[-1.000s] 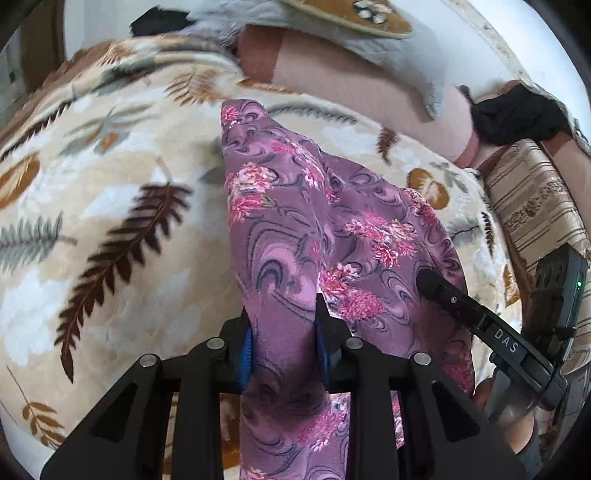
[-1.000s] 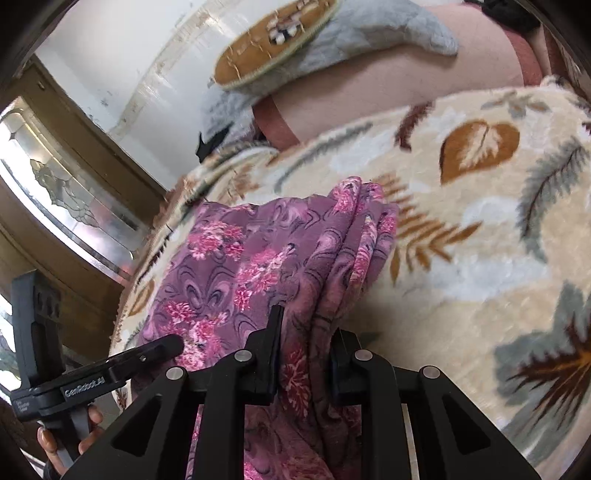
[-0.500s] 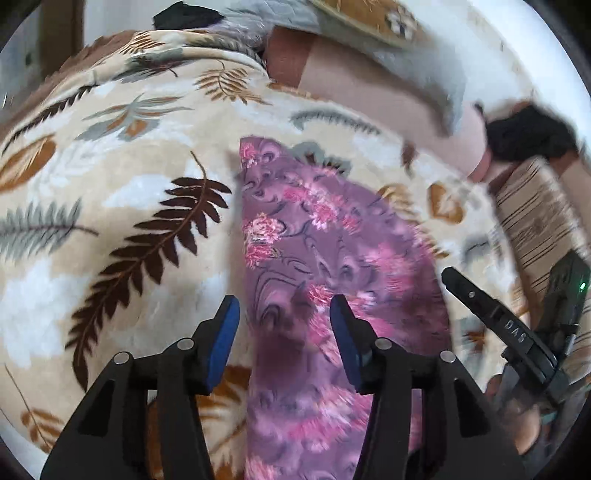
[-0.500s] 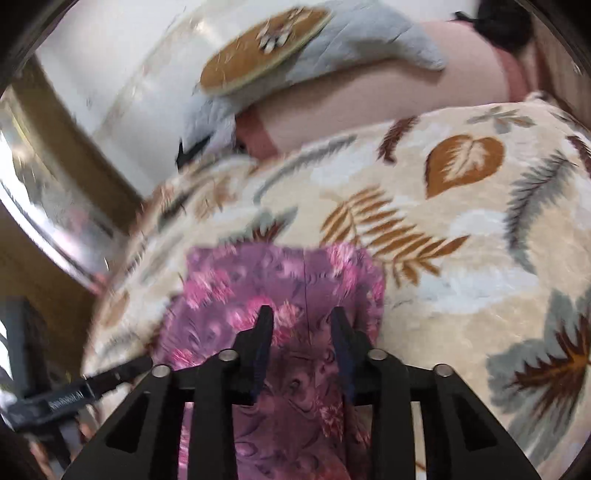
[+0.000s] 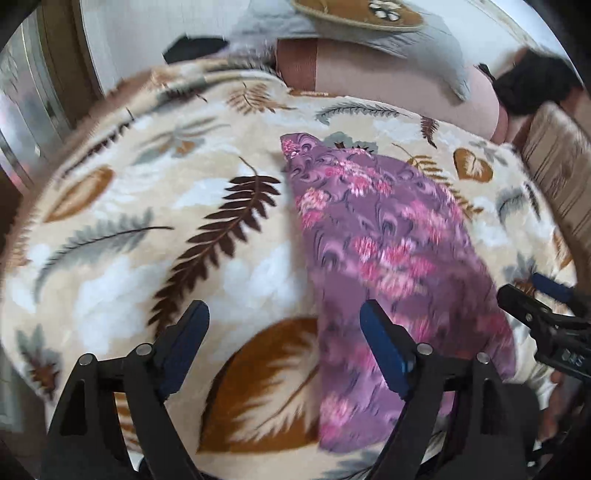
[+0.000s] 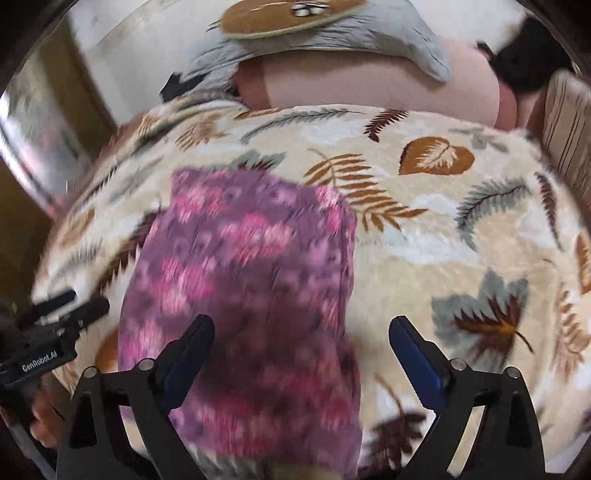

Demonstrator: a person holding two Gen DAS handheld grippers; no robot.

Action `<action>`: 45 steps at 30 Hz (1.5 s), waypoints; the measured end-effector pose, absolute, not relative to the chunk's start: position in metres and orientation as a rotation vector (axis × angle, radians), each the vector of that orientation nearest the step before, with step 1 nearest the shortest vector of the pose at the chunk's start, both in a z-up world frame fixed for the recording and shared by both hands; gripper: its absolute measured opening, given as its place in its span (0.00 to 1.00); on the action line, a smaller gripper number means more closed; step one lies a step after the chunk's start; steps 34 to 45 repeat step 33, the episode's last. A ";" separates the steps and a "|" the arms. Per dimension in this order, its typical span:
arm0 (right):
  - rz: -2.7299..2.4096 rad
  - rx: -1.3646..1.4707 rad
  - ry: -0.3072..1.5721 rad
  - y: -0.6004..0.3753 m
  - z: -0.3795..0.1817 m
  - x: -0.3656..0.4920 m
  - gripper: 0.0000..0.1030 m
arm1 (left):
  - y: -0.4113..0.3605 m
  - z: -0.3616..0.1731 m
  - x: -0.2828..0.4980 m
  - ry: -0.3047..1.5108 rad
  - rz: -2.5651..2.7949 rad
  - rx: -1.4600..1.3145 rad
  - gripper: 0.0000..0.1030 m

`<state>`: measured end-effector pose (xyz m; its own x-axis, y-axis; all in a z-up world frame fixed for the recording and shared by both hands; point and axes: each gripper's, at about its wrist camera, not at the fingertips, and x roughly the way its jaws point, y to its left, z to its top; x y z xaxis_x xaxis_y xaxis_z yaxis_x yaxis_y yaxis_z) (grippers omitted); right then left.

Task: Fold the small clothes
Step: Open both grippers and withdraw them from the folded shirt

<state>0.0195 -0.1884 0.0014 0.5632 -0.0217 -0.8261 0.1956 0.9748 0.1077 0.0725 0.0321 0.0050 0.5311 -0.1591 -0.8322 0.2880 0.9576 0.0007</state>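
A purple garment with pink flowers [image 5: 388, 251] lies flat in a folded strip on the leaf-patterned blanket [image 5: 155, 236]. It also shows in the right wrist view [image 6: 251, 295]. My left gripper [image 5: 284, 328] is open and empty above the garment's near left edge. My right gripper [image 6: 301, 343] is open and empty above the garment's near right edge. The right gripper shows at the right edge of the left wrist view [image 5: 543, 314]. The left gripper shows at the left edge of the right wrist view [image 6: 55, 314].
A pink bolster [image 6: 369, 85] with a grey pillow [image 6: 332, 33] on it lies along the far side of the blanket. A striped cushion [image 5: 561, 155] and a black cloth [image 5: 532, 85] are at the far right. A wooden, glass-fronted cabinet [image 5: 40, 85] stands at the left.
Both grippers were shut on the raised garment a second ago. They opened and let it drop flat on the blanket, then drew back and opened wider.
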 end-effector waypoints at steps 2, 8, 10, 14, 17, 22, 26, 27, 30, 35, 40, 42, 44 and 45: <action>-0.127 0.149 0.968 -0.177 0.003 0.007 0.98 | 0.031 0.003 0.056 0.942 -0.240 0.209 0.82; -0.187 -0.044 0.982 -0.164 0.009 -0.024 1.00 | 0.029 0.000 0.021 0.899 -0.227 0.354 0.82; -0.192 -0.069 0.986 -0.167 0.013 -0.034 1.00 | 0.027 -0.002 0.012 0.905 -0.245 0.370 0.82; -0.200 -0.062 0.988 -0.173 0.017 -0.051 1.00 | 0.022 -0.005 -0.010 0.913 -0.263 0.379 0.82; -0.203 -0.044 0.986 -0.176 0.019 -0.062 1.00 | 0.019 -0.005 -0.022 0.923 -0.285 0.370 0.82; -0.208 -0.022 0.992 -0.181 0.018 -0.075 1.00 | 0.014 -0.003 -0.040 0.926 -0.313 0.371 0.82; -0.215 -0.012 0.995 -0.183 0.017 -0.081 1.00 | 0.008 -0.001 -0.053 0.921 -0.353 0.369 0.82; -0.219 -0.014 0.994 -0.183 0.017 -0.083 1.00 | 0.006 -0.001 -0.055 0.915 -0.358 0.372 0.82; -0.225 -0.029 0.988 -0.183 0.018 -0.087 1.00 | -0.001 0.001 -0.063 0.906 -0.375 0.385 0.82; -0.237 -0.053 0.984 -0.184 0.018 -0.092 1.00 | -0.006 0.002 -0.068 0.902 -0.379 0.394 0.82; -0.237 -0.053 0.984 -0.184 0.018 -0.092 1.00 | -0.006 0.002 -0.068 0.902 -0.379 0.394 0.82; -0.237 -0.053 0.984 -0.184 0.018 -0.092 1.00 | -0.006 0.002 -0.068 0.902 -0.379 0.394 0.82; -0.237 -0.053 0.984 -0.184 0.018 -0.092 1.00 | -0.006 0.002 -0.068 0.902 -0.379 0.394 0.82; -0.237 -0.053 0.984 -0.184 0.018 -0.092 1.00 | -0.006 0.002 -0.068 0.902 -0.379 0.394 0.82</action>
